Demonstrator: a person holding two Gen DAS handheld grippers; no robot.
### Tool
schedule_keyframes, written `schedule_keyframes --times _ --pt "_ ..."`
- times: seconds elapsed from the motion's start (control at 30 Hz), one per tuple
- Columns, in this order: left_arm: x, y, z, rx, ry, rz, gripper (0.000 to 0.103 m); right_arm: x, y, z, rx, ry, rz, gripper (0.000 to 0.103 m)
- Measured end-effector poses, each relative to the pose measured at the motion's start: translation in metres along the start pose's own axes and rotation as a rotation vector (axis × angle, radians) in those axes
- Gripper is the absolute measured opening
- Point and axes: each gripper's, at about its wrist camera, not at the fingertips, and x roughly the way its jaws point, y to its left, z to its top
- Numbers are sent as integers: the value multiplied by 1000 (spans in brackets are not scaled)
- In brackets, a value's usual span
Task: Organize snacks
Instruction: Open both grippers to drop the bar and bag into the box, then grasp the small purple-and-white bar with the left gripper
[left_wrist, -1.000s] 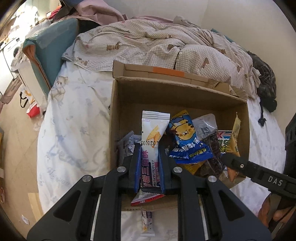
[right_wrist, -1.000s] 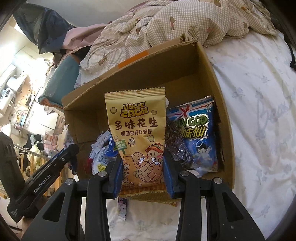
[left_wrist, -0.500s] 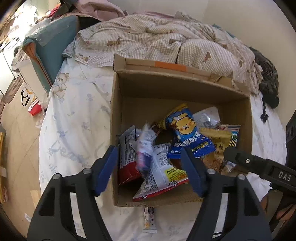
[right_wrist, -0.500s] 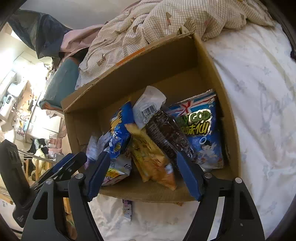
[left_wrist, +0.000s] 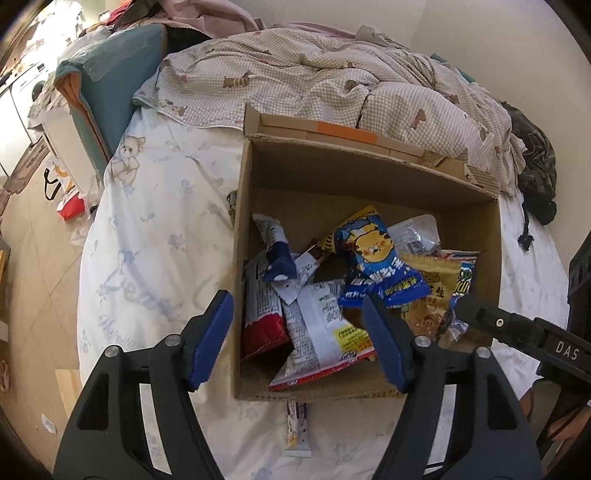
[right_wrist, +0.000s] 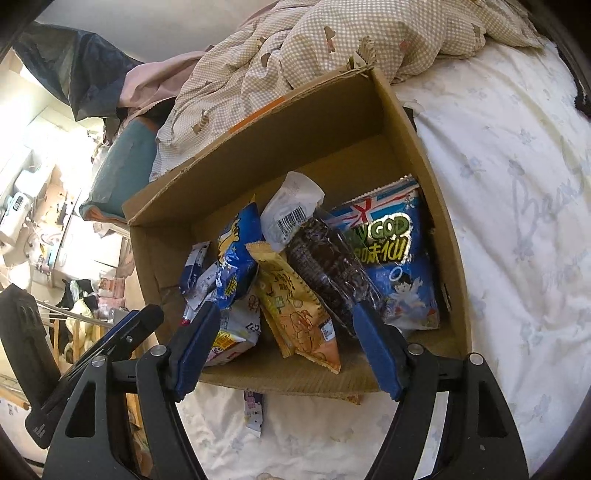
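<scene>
An open cardboard box (left_wrist: 325, 177) sits on the bed and holds several snack packets. My left gripper (left_wrist: 295, 317) is open and empty above the box's near left corner. The white and navy packet (left_wrist: 280, 258) lies in the box beside a blue cat packet (left_wrist: 376, 262). My right gripper (right_wrist: 284, 325) is open and empty over the box's (right_wrist: 332, 110) near edge. The yellow peanut packet (right_wrist: 295, 306) lies tilted in the box between a blue packet (right_wrist: 236, 258) and a dark packet (right_wrist: 328, 269). A small packet (left_wrist: 297, 428) lies on the sheet in front of the box.
The box rests on a white flowered sheet (left_wrist: 155, 229). A checked quilt (left_wrist: 314, 85) is bunched behind it. A teal cushion (left_wrist: 107, 85) stands at the bed's left edge, with floor (left_wrist: 29, 258) beyond. The right gripper's arm (left_wrist: 524, 332) shows at right.
Both grippers opened and let go of their packets, which dropped into the box. Both grippers have drawn back and up a little.
</scene>
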Motion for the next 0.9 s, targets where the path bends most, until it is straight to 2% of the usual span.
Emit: schedule_keyframes --times 0.2,0.43,0.57,0.73,0.83,0.9 --pt "-8 10 -23 -64 21 9 69 -11 -7 -18 37 -8 -9 77" --pt "2 1 -69 -26 130 37 69 -28 -14 -43 41 -14 -30 78" --pt "28 2 -95 -46 242 58 69 -38 -27 -56 73 -12 -36 79" --pt "60 -7 -105 8 307 91 59 -52 -45 -66 113 -23 -53 79" --pt "80 -12 -108 73 326 124 48 -56 -54 -73 132 -22 -66 79" --pt "91 -15 -111 112 342 140 37 -57 -59 -78 146 -17 -76 79"
